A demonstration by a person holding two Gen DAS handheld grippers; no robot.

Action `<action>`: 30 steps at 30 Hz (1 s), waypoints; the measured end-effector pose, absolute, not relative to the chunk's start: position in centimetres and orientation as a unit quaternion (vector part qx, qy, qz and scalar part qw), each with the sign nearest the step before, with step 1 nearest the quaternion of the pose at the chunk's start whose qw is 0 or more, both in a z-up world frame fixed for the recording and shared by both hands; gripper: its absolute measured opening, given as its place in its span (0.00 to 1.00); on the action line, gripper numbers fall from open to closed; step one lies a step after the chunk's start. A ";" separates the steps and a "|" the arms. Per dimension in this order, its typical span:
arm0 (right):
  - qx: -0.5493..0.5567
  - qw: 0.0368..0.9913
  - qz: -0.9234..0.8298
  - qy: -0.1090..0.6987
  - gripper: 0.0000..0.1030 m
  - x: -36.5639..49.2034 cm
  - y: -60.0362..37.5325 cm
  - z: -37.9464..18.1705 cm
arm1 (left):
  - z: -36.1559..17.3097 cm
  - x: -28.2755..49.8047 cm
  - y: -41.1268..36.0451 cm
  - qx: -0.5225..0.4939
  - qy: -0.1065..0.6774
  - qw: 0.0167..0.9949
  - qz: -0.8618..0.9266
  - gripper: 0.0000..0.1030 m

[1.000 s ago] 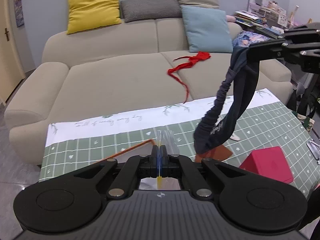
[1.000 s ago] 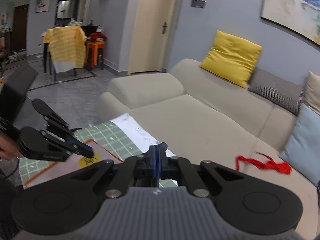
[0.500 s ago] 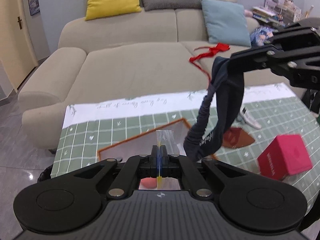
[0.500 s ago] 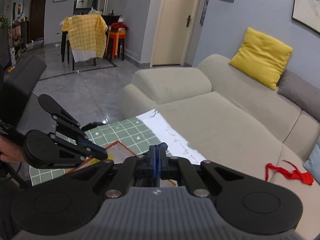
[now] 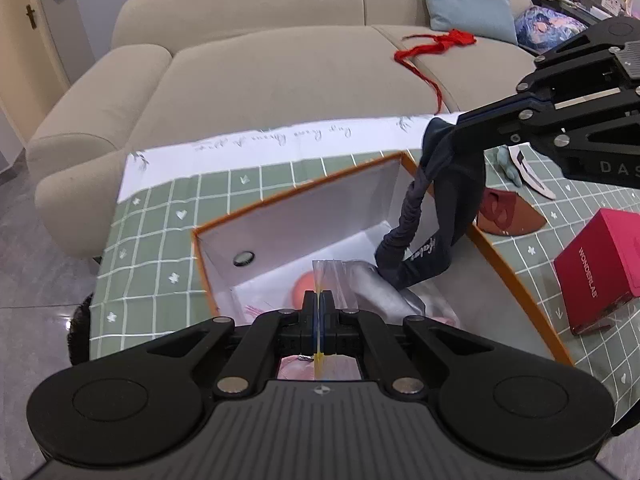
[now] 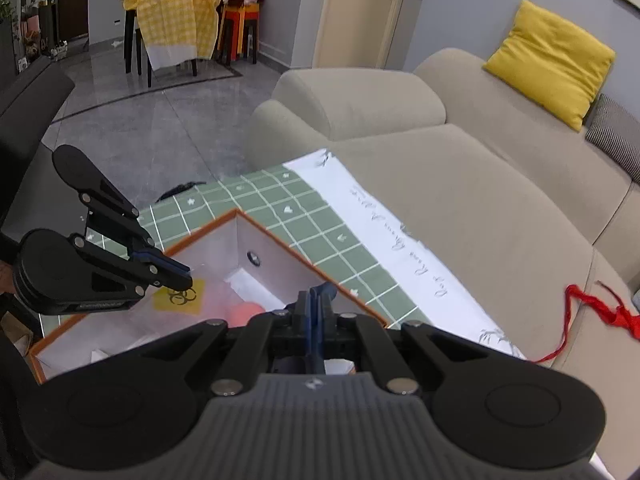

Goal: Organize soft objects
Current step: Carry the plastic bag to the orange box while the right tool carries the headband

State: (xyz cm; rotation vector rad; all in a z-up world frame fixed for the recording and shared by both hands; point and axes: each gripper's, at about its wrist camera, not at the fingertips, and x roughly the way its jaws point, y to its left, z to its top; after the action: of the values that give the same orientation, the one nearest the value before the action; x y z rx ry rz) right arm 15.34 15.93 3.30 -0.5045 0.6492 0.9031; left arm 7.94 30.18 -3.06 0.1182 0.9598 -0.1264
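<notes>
In the left wrist view, the right gripper [image 5: 460, 124] enters from the right, jaws clamped on a dark garment [image 5: 436, 216] hanging lengthwise into the orange-rimmed box [image 5: 516, 280]; the left gripper [image 5: 320, 300], lower centre, pinches a clear plastic bag [image 5: 344, 276] beside its lower end.

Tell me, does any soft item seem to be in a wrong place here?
Yes. A red garment lies strewn across the sofa seat, one strap trailing towards the table, far from the orange-edged box. The dark garment hangs from the right gripper into that box.
</notes>
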 end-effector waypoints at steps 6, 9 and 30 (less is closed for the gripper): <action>-0.243 0.811 0.424 0.322 0.00 15.8 16.7 1.0 | -4.4 8.5 30.6 0.054 0.470 0.879 -0.063 0.00; -0.245 0.807 0.425 0.328 0.00 16.0 17.2 0.1 | -5.1 8.7 30.9 0.053 0.477 0.875 -0.063 0.00; -0.258 0.786 0.433 0.358 0.00 16.9 20.7 -3.6 | -8.7 9.8 32.3 0.057 0.502 0.861 -0.061 0.01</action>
State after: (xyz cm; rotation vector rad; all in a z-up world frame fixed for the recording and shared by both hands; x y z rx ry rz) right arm 16.92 20.67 -3.61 -0.5572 0.7727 0.9340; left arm 9.76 32.27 -8.67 0.1193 1.0528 -0.1283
